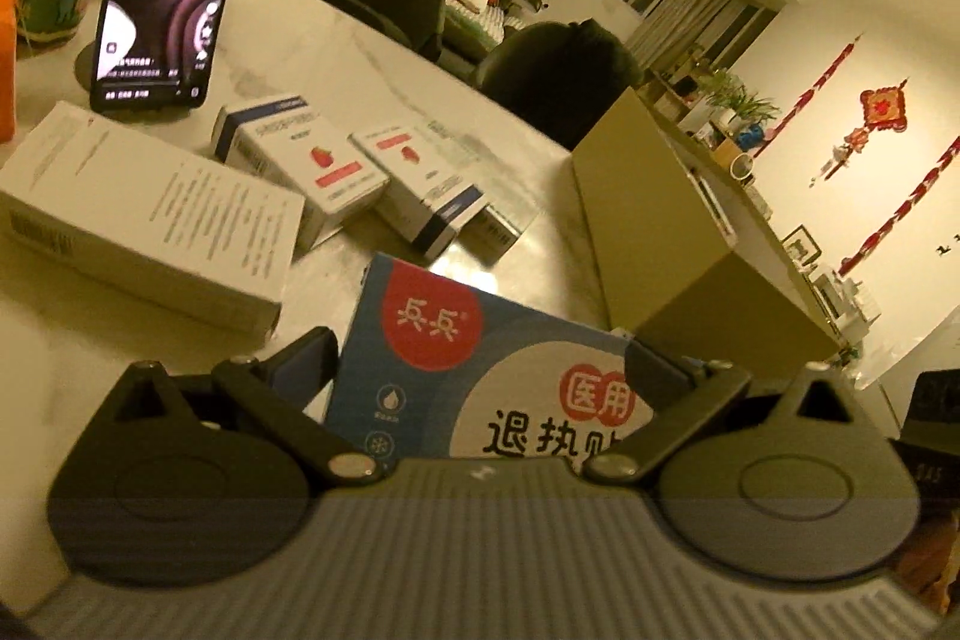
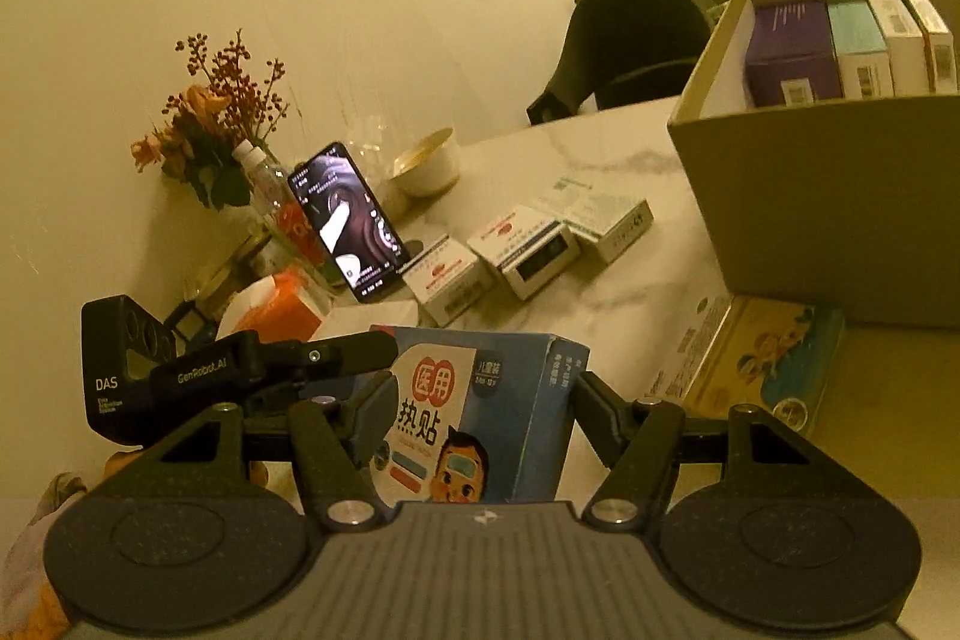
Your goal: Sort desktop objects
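While I held the blue fever-patch box (image 1: 480,376) clamped between both the left tongs (image 1: 480,370) and right tongs (image 2: 480,400) above the near counter (image 1: 420,58), I judged releasing one side cleanly before carrying it right to the cardboard box (image 2: 828,172) wisest.

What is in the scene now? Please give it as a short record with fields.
held item: blue fever-patch box, between both grippers
left gripper: shut on the box's sides
right gripper: fingers at the box's sides; contact unclear
storage: cardboard box, open, four boxes upright inside
still on table: three small medicine boxes, long white box, flat illustrated box beside the cardboard box
other: phone propped up, screen on; flowers; bowl
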A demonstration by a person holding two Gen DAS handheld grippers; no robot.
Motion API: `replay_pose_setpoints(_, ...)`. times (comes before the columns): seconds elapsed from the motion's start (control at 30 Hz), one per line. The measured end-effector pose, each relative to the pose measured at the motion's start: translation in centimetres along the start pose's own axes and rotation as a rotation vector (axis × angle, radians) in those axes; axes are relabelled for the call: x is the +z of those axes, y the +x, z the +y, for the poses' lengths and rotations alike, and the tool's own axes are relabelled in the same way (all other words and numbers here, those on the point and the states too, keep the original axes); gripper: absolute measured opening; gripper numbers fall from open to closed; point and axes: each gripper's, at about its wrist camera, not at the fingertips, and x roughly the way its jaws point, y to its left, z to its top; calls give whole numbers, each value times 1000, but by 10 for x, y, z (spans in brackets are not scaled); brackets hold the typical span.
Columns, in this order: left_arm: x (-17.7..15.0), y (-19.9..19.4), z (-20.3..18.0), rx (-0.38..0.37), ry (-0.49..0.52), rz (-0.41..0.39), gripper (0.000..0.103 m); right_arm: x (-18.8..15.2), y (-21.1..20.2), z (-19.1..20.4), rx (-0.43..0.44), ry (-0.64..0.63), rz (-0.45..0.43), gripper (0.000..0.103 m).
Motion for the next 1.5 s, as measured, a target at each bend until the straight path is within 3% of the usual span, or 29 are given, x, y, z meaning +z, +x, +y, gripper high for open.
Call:
replay_pose_setpoints(0.3, 1, -13, -7, -24, 20, -28, 102, 4, -15, 8, 19, -41, -48, 69)
replay_pose_setpoints(1.03, -16, -46, -15, -55, 44, -39, 102, -17, -38, 18, 57, -131, -2, 65)
replay_pose_setpoints(1.3, -19, -53, -8, -85, -34, -49, 102, -21, -41, 25, 60, -220, 22, 65)
replay_pose_setpoints(1.5, -18, -51, -12, -42, -71, -49, 101, -22, -41, 28, 48, -252, 24, 65)
